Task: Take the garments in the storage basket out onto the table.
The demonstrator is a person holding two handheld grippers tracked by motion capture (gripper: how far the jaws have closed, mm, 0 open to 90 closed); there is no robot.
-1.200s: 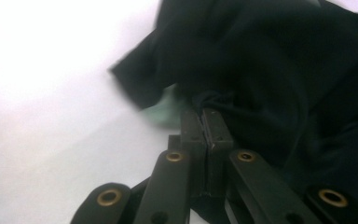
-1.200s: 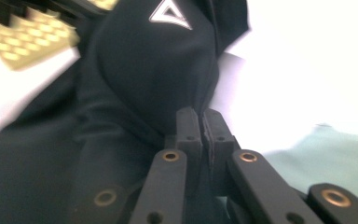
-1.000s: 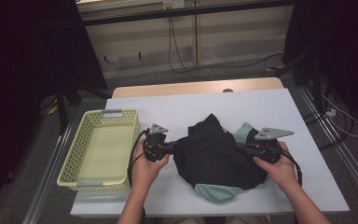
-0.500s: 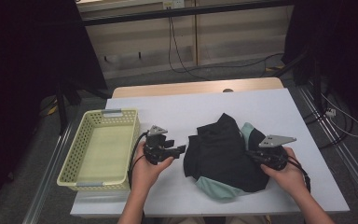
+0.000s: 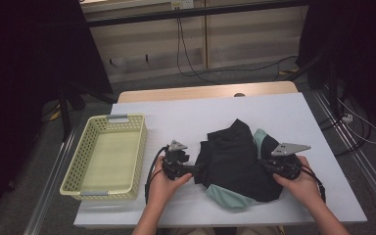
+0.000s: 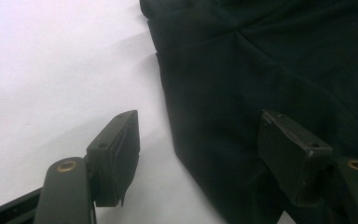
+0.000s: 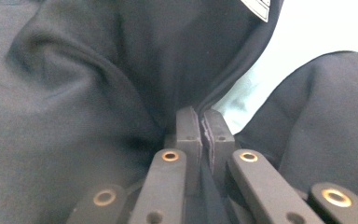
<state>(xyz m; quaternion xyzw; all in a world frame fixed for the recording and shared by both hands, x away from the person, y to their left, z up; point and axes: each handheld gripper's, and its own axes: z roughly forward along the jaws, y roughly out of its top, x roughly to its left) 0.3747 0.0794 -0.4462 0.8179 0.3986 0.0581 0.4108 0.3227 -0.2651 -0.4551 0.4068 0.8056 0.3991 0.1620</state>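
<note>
On the tabletop (image 5: 166, 112), our right tongs (image 7: 204, 126) pinch the black garment (image 5: 235, 161); left tongs (image 6: 198, 154) gape open—we'd bite its near edge next.

The crumpled black fabric garment with pale green lining (image 5: 242, 164) is occupying the near right of the white table (image 5: 186, 115). Behind the garment, bare tabletop is lying open to the far edge. Left of the garment, past a clear strip, the pale yellow perforated plastic basket (image 5: 106, 155) is blocking the table's edge.

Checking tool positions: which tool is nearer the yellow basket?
Left. The left tool sits just right of the basket; the right tool lies beyond the black garment.
</note>
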